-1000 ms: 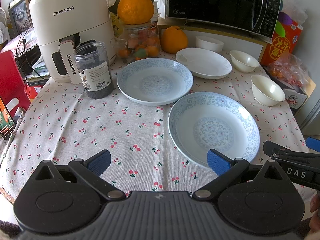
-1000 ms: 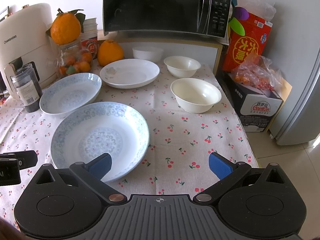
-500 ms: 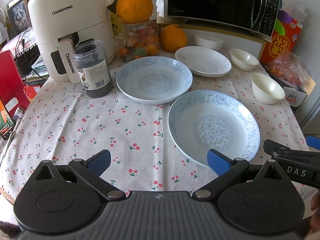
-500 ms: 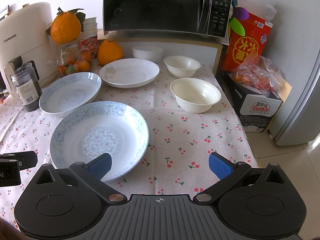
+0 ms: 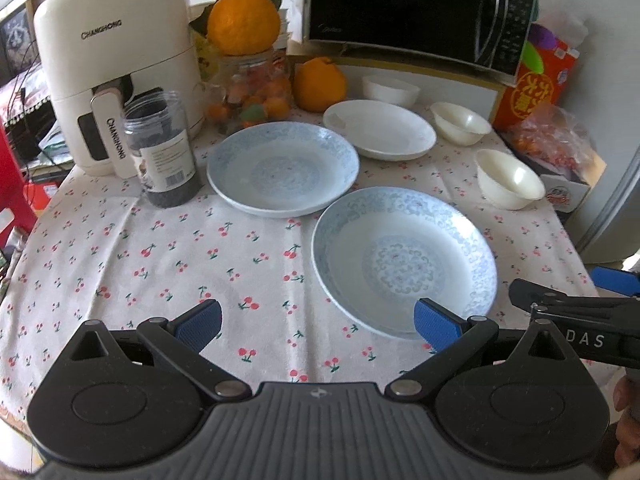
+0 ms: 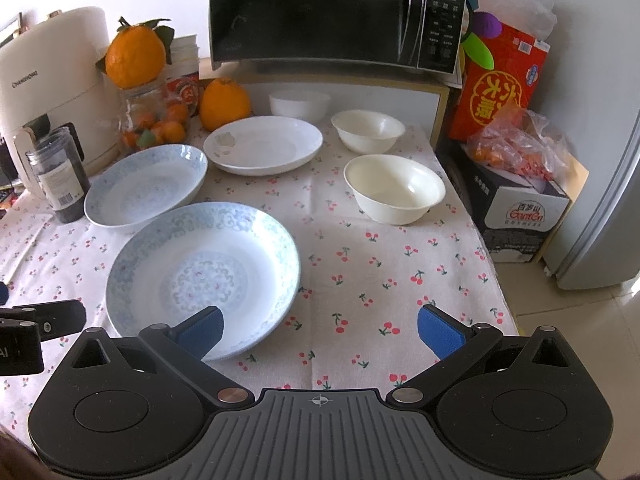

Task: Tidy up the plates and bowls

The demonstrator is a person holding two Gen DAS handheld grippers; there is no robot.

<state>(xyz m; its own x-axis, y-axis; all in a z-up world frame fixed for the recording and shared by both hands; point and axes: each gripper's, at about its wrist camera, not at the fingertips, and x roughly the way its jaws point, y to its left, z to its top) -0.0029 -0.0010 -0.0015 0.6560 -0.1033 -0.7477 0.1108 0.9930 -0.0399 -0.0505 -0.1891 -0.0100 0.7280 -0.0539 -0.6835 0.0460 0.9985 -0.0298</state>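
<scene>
On tablecloth: three plates, three bowls.

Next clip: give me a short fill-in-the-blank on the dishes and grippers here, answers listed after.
1. The number of blue-patterned plates on the cherry-print tablecloth is ____.
2. The plain white plate lies directly in front of a large ____ fruit.
3. The left gripper and right gripper both have their jaws ____.
4. The cream bowls on the cloth all sit ____ way up.

Missing words: two; orange; open; right
</scene>
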